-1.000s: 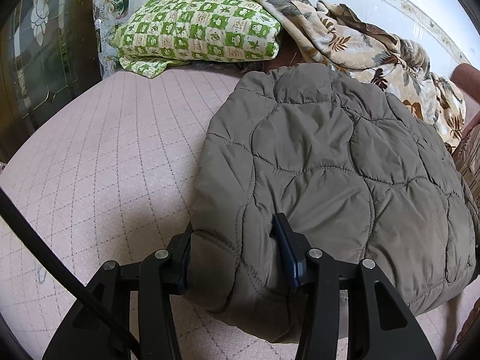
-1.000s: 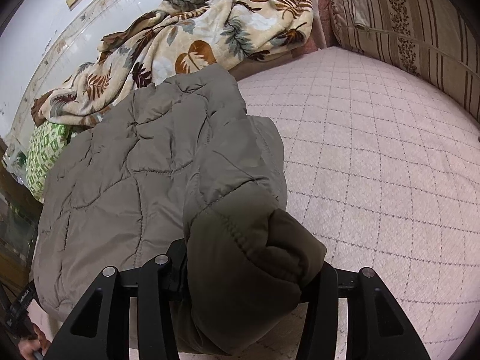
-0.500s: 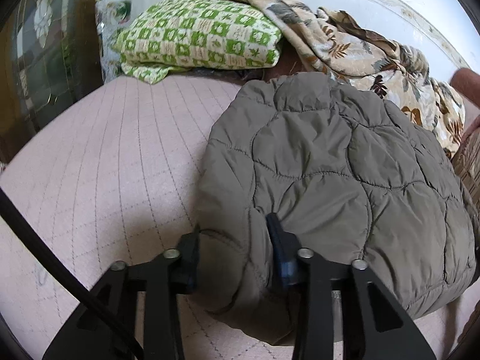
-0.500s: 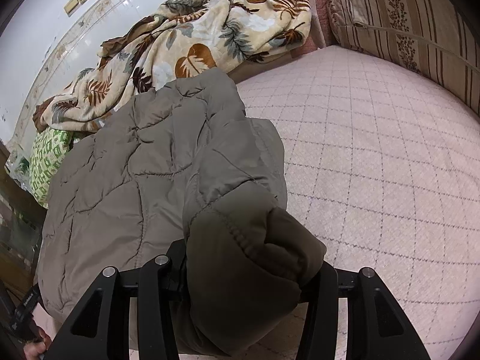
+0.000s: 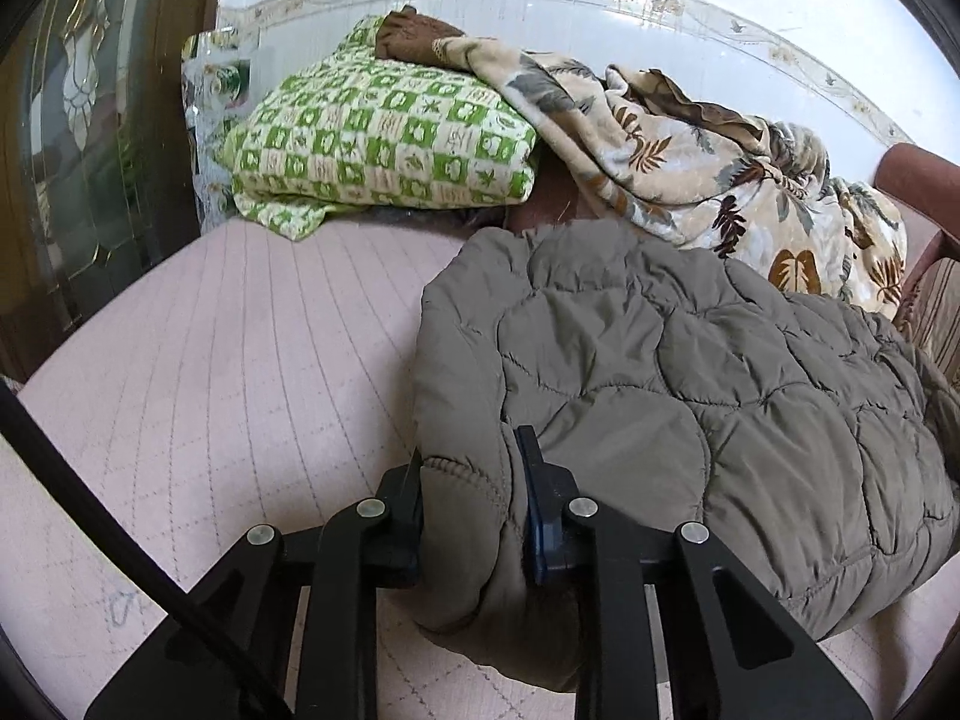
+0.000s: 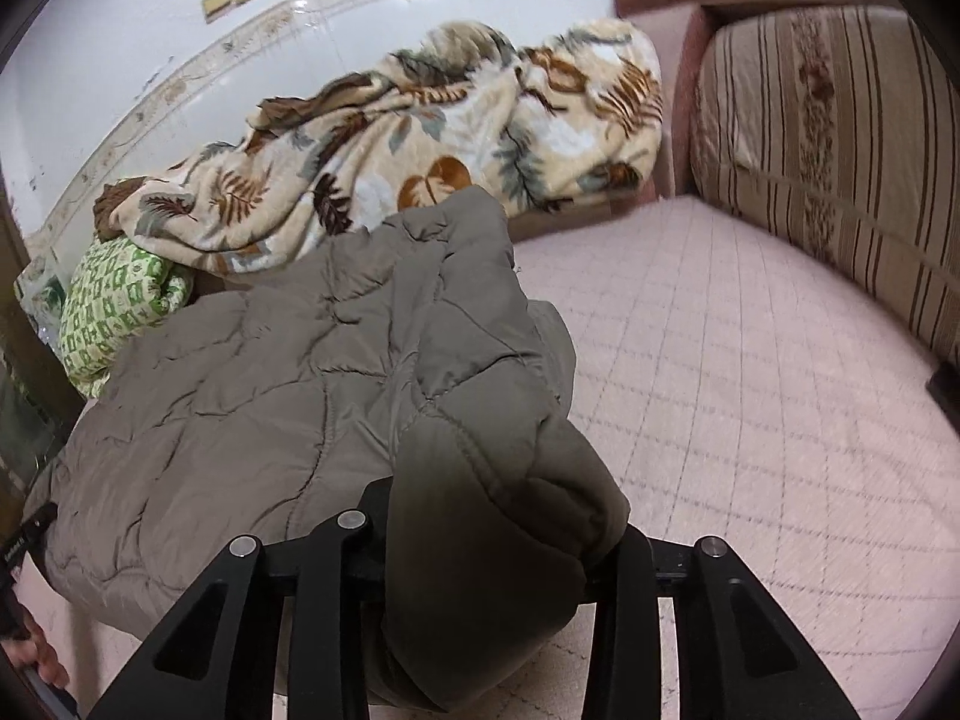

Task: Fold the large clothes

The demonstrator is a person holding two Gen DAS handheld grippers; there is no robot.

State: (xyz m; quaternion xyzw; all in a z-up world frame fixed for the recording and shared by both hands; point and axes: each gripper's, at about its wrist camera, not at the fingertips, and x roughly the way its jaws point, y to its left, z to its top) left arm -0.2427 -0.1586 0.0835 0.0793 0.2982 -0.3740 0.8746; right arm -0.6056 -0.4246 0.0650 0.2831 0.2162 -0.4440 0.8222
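**Jacket stretched lengthwise, gripped at both near corners**

Jacket lies on the pink quilted bed, its long axis running away from both cameras toward the wall, the far end reaching the foot of the leaf-patterned blanket. It is a puffy olive-grey garment, stitched in large curved, scale-like panels, with soft wrinkles across its upper face and a plain seamed hem at the near edge. In the right wrist view it looks doubled over, a thick rolled fold bulging at the near end and a second layer showing below its right edge.

The left gripper is clamped on the near left corner of the jacket, padded fabric bunched tightly between the two fingers. The right gripper is likewise closed on the near right end, where a fat wad of fabric fills the gap and spills over the fingers.

A green checked pillow lies at the head of the bed, to the left of the blanket and partly under it. A striped cushion stands along the bed's right side, well apart from the jacket.
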